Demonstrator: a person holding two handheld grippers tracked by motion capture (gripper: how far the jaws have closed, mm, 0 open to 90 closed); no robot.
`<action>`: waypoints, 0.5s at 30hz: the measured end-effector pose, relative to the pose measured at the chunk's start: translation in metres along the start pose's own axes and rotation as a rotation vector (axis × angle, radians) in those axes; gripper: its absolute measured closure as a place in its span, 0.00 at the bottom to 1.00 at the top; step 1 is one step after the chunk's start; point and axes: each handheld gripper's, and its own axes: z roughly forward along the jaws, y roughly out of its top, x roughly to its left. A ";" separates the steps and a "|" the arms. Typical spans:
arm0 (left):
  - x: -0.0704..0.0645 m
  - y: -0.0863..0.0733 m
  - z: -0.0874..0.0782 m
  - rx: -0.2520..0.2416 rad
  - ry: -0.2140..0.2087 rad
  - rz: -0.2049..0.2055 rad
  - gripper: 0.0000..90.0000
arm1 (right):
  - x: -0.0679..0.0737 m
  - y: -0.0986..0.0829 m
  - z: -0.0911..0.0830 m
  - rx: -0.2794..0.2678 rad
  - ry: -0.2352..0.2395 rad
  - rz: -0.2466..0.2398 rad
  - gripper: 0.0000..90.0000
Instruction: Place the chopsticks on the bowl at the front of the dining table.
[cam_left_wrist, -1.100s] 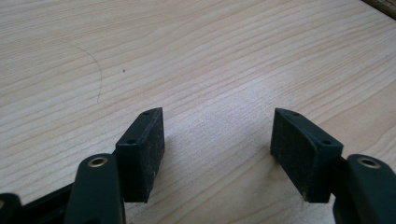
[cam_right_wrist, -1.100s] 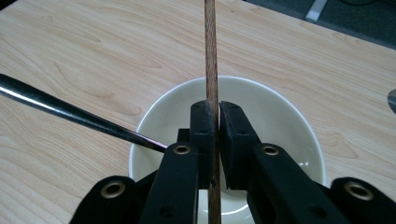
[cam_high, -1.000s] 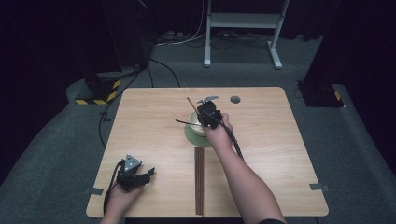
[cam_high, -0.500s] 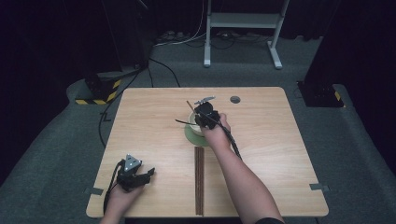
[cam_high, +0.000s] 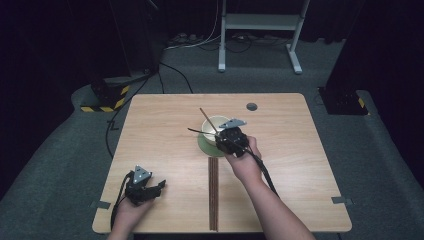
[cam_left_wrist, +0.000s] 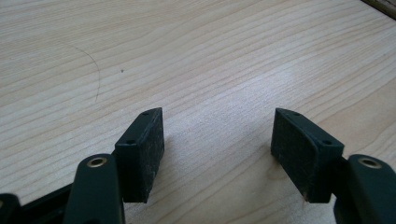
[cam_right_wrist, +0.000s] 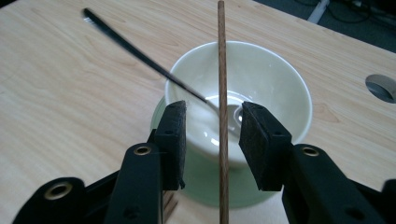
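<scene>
Tongs (cam_left_wrist: 218, 154) on left gaping empty; right tongs (cam_right_wrist: 211, 140) parted around one chopstick (cam_right_wrist: 222, 93) over one bowl (cam_right_wrist: 280, 84).

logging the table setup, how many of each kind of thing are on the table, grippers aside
bowl: 1
green plate under the bowl: 1
dark spoon resting in the bowl: 1
wooden sticks: 3, with 1 between the right gripper's fingers and 2 flat on the table
total: 6

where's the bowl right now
In the high view the bowl sits on a green saucer near the table's middle, just ahead of the right gripper, with chopsticks lying behind it.
</scene>
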 end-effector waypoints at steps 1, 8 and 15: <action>0.000 0.000 0.000 -0.001 0.000 -0.001 0.39 | 0.001 -0.005 -0.005 -0.018 -0.009 -0.010 0.67; 0.000 0.000 0.000 0.003 0.002 0.003 0.39 | 0.007 -0.038 -0.035 -0.059 -0.033 -0.020 0.64; 0.000 0.000 0.000 0.003 0.002 0.003 0.38 | 0.013 -0.084 -0.057 -0.080 -0.057 0.007 0.60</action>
